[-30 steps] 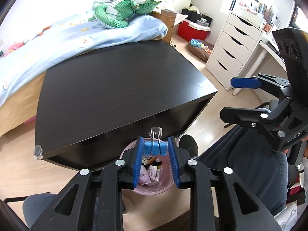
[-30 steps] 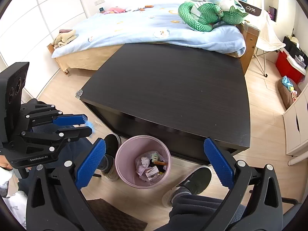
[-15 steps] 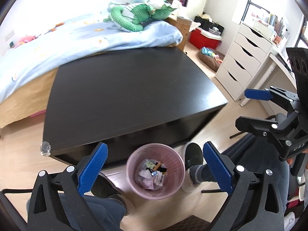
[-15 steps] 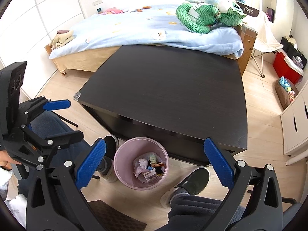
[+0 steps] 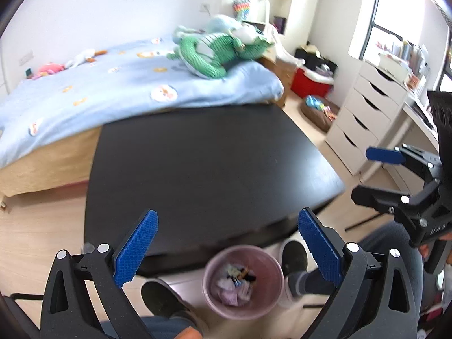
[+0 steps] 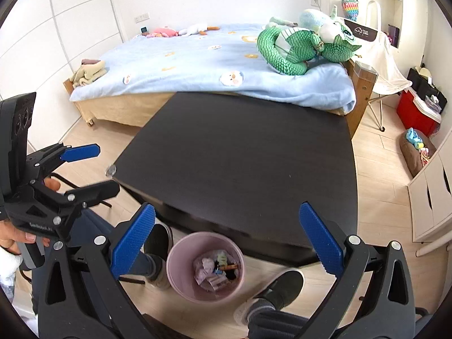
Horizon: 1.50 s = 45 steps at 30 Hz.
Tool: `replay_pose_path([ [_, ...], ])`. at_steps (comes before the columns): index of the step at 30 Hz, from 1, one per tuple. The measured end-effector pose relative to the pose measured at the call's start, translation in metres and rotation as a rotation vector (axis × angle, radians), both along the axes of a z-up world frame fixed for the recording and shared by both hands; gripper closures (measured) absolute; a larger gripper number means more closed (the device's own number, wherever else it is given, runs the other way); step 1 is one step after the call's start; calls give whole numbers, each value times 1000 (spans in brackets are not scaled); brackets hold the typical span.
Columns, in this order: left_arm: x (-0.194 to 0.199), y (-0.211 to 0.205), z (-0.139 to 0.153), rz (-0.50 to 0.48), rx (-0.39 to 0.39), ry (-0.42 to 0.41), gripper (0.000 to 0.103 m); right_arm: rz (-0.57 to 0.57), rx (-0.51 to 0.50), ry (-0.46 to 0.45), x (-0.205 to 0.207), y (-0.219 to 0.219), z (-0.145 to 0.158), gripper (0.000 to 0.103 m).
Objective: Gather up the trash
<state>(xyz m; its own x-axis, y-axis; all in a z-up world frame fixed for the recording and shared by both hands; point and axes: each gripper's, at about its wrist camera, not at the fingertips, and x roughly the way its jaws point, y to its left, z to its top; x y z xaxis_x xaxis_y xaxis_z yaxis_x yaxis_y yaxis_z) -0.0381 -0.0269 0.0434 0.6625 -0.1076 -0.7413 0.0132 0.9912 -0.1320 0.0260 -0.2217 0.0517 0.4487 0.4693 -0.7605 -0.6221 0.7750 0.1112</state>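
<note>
Black bench [image 6: 243, 163] abuts bed [image 6: 197, 59] with light blue blanket. Green dragon plush [image 6: 299, 46] lies on bed's right end. White drawer unit [image 5: 364, 113] at right wall; red box [image 6: 416, 111] on floor nearby.

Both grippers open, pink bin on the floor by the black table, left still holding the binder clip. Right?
Not quite: the left gripper holds nothing. The left wrist view shows its jaws spread wide with only air between them. The rest stands: the right gripper is open too, and the pink bin sits on the floor by the black table, with trash inside.
</note>
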Motion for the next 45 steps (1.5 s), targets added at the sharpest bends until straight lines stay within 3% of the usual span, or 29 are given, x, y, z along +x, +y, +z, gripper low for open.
replay_pose_path([
  [12, 21, 3, -4, -22, -23, 38, 6, 17, 18, 5, 18, 14, 4, 3],
  [45, 20, 14, -4, -18, -66, 16, 6, 16, 6, 17, 21, 8, -2, 3],
])
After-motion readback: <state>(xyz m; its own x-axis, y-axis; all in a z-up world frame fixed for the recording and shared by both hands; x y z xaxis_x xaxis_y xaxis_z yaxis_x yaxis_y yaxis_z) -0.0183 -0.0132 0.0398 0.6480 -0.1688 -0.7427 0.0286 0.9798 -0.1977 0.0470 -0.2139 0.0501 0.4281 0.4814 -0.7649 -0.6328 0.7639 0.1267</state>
